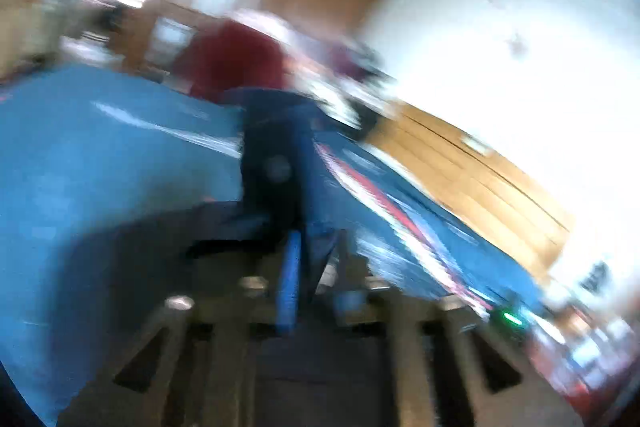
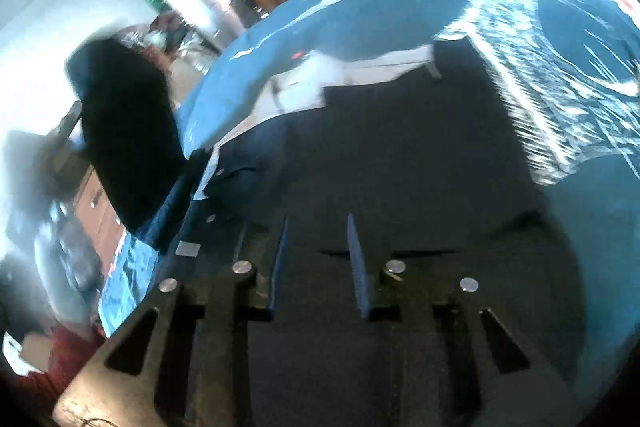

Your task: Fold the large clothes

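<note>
Left gripper fingers pinch a dark blue garment fold, lifted above the blue table; view blurred. Right gripper fingers parted, empty, over dark fabric.

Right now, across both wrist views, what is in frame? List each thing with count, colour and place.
Garment: one, blue with red and white stripes and a pale print, spread across both views.
Dark fabric: one, navy or black, ahead of the right claw; whether it belongs to the garment is unclear.
Red shape: one, dark red, behind the garment; too blurred to identify.
Wooden panels: light brown, against the white wall.
Left claw: blue-padded, shut on blue cloth.
Right claw: blue-padded, jaws apart, nothing visibly between them.
</note>
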Available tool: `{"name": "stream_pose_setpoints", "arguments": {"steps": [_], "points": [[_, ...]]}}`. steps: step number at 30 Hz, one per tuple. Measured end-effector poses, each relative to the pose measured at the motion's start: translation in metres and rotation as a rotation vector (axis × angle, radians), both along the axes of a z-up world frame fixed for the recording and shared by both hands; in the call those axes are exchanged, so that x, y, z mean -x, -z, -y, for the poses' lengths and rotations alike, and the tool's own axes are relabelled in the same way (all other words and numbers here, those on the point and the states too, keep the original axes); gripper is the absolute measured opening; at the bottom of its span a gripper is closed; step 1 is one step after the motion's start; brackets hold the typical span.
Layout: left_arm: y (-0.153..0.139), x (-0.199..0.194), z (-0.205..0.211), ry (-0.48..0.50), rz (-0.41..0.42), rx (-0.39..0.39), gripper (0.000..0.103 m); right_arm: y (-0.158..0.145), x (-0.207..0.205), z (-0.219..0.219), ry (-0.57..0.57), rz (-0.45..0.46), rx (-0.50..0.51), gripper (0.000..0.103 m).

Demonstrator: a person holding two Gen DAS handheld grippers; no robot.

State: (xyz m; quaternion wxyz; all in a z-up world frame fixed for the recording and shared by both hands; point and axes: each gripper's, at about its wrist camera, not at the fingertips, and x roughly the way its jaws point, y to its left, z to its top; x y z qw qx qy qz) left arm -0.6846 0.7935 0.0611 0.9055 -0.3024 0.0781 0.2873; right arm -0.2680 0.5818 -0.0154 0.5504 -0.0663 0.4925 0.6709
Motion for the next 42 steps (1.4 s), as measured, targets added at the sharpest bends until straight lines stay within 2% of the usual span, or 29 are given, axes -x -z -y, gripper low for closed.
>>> {"name": "stream_pose_setpoints", "arguments": {"steps": [1, 2, 4, 6, 8, 10, 12, 14, 16, 19, 21, 23, 25, 26, 27, 28, 29, 30, 31, 32, 33, 35, 36, 37, 38, 39, 40, 42], "points": [[0.011, -0.029, 0.004, 0.058, -0.005, 0.036, 0.046, 0.003, -0.011, 0.004, 0.022, -0.016, 0.010, 0.040], [0.029, -0.055, 0.008, 0.111, -0.017, 0.098, 0.045, 0.006, -0.023, 0.009, 0.047, -0.035, 0.018, 0.047], [0.046, -0.066, 0.014, 0.135, -0.020, 0.158, 0.043, 0.011, -0.044, 0.014, 0.082, -0.045, 0.025, 0.048], [0.058, -0.050, 0.022, 0.116, -0.010, 0.191, 0.043, 0.015, -0.059, 0.010, 0.089, -0.048, 0.027, 0.049], [0.061, -0.020, 0.023, 0.048, -0.013, 0.193, 0.047, 0.018, -0.071, -0.004, 0.080, -0.062, 0.022, 0.049], [0.069, 0.019, 0.026, -0.056, -0.032, 0.198, 0.057, 0.021, -0.079, -0.026, 0.065, -0.064, 0.015, 0.048], [0.084, 0.062, 0.012, -0.191, -0.061, 0.247, 0.058, 0.027, -0.082, -0.046, 0.044, -0.080, 0.027, 0.048], [0.101, 0.087, 0.006, -0.274, -0.099, 0.276, 0.058, 0.037, -0.081, -0.067, 0.029, -0.070, 0.056, 0.048], [0.121, 0.103, -0.002, -0.316, -0.122, 0.319, 0.058, 0.051, -0.074, -0.083, 0.005, -0.034, 0.105, 0.048], [0.150, 0.107, -0.004, -0.335, -0.150, 0.378, 0.058, 0.056, -0.069, -0.090, 0.035, 0.031, 0.139, 0.042], [0.158, 0.098, 0.002, -0.333, -0.162, 0.384, 0.058, 0.043, -0.062, -0.086, 0.027, 0.032, 0.091, 0.042], [0.157, 0.092, 0.014, -0.302, -0.192, 0.360, 0.058, 0.028, -0.047, -0.084, -0.018, 0.075, 0.032, 0.043], [0.156, 0.076, 0.020, -0.275, -0.266, 0.324, 0.059, 0.023, -0.024, -0.091, -0.095, 0.112, 0.006, 0.043], [0.158, 0.066, 0.019, -0.292, -0.355, 0.320, 0.059, 0.028, -0.008, -0.099, -0.157, 0.133, 0.018, 0.044], [0.163, 0.063, 0.019, -0.334, -0.454, 0.325, 0.056, 0.040, 0.007, -0.109, -0.218, 0.154, 0.059, 0.047], [0.172, 0.067, 0.013, -0.374, -0.530, 0.331, 0.047, 0.056, 0.018, -0.116, -0.253, 0.184, 0.108, 0.050], [0.180, 0.078, 0.009, -0.410, -0.555, 0.347, 0.038, 0.064, 0.025, -0.120, -0.261, 0.225, 0.117, 0.052], [0.187, 0.098, 0.006, -0.440, -0.498, 0.394, 0.019, 0.065, 0.031, -0.120, -0.269, 0.263, 0.084, 0.061], [0.189, 0.112, 0.005, -0.464, -0.459, 0.424, 0.008, 0.062, 0.038, -0.120, -0.290, 0.302, 0.077, 0.064], [0.189, 0.130, 0.006, -0.536, -0.464, 0.440, 0.014, 0.058, 0.045, -0.120, -0.304, 0.347, 0.077, 0.065], [0.186, 0.144, 0.010, -0.597, -0.474, 0.436, 0.016, 0.051, 0.046, -0.118, -0.298, 0.370, 0.075, 0.057], [0.182, 0.174, 0.020, -0.617, -0.354, 0.475, 0.016, 0.029, 0.038, -0.107, -0.266, 0.314, 0.000, 0.049], [0.179, 0.177, 0.025, -0.618, -0.348, 0.466, 0.020, 0.021, 0.033, -0.102, -0.258, 0.293, -0.043, 0.049], [0.174, 0.177, 0.032, -0.611, -0.359, 0.448, 0.037, 0.012, 0.030, -0.097, -0.246, 0.296, -0.079, 0.050], [0.168, 0.173, 0.041, -0.580, -0.368, 0.431, 0.047, 0.010, 0.029, -0.096, -0.242, 0.305, -0.091, 0.049], [0.166, 0.170, 0.048, -0.561, -0.365, 0.425, 0.057, 0.014, 0.032, -0.100, -0.248, 0.300, -0.086, 0.049], [0.164, 0.170, 0.055, -0.538, -0.355, 0.426, 0.057, 0.027, 0.033, -0.106, -0.269, 0.291, -0.049, 0.049], [0.159, 0.179, 0.067, -0.507, -0.322, 0.451, 0.057, 0.066, 0.034, -0.119, -0.312, 0.330, 0.092, 0.046]]}}
